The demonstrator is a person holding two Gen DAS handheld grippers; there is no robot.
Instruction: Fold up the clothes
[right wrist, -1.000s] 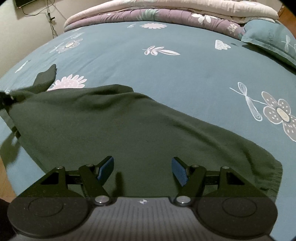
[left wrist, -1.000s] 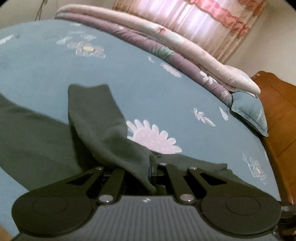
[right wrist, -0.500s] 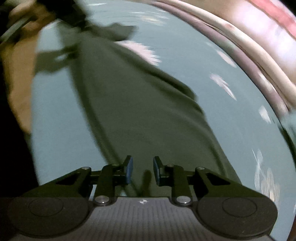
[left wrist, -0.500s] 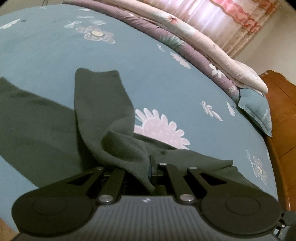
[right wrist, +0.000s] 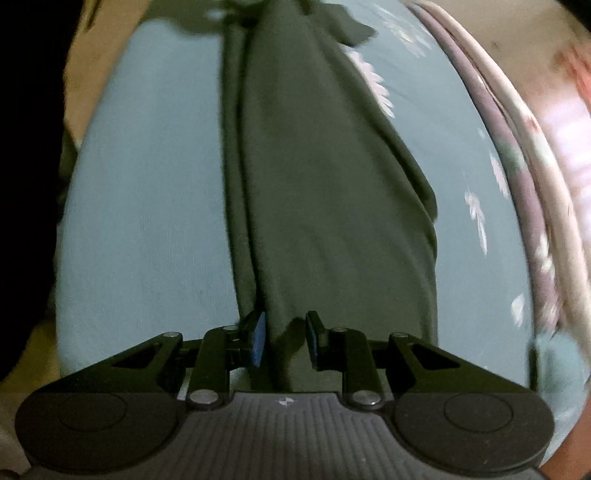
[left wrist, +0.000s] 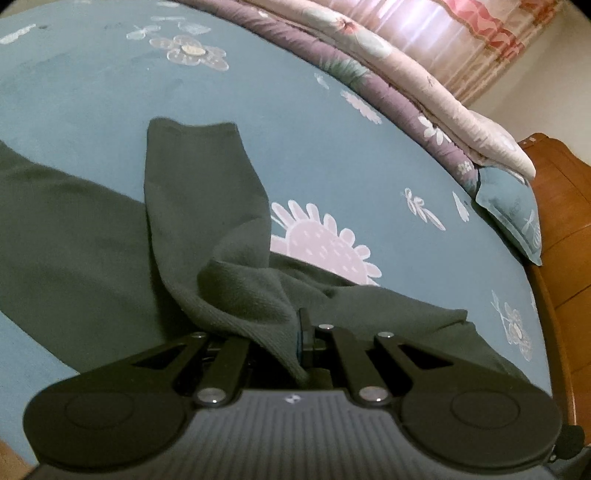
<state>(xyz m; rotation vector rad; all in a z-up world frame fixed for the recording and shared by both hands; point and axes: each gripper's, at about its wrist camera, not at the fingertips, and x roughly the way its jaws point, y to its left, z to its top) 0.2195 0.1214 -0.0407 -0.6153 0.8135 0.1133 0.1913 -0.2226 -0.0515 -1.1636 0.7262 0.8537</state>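
A dark green garment (left wrist: 92, 229) lies on the blue flowered bed sheet (left wrist: 351, 155). Its sleeve (left wrist: 199, 192) runs away from my left gripper (left wrist: 295, 332), which is shut on a bunched fold of the cloth. In the right wrist view the garment (right wrist: 325, 177) stretches away in a long band. My right gripper (right wrist: 285, 339) sits over its near edge with the jaws a small way apart; cloth lies between the blue pads (right wrist: 258, 338), which do not press on it.
Folded purple and cream quilts (left wrist: 388, 74) lie along the far side of the bed. A blue pillow (left wrist: 513, 218) rests against a wooden headboard (left wrist: 561, 206). Pink curtains (left wrist: 480, 33) hang behind. The bed's left edge (right wrist: 70, 184) shows in the right wrist view.
My right gripper swung round to the garment's end, dropped to its near edge and narrowed its jaws around the cloth. My left gripper stayed shut on the fold and dipped slightly.
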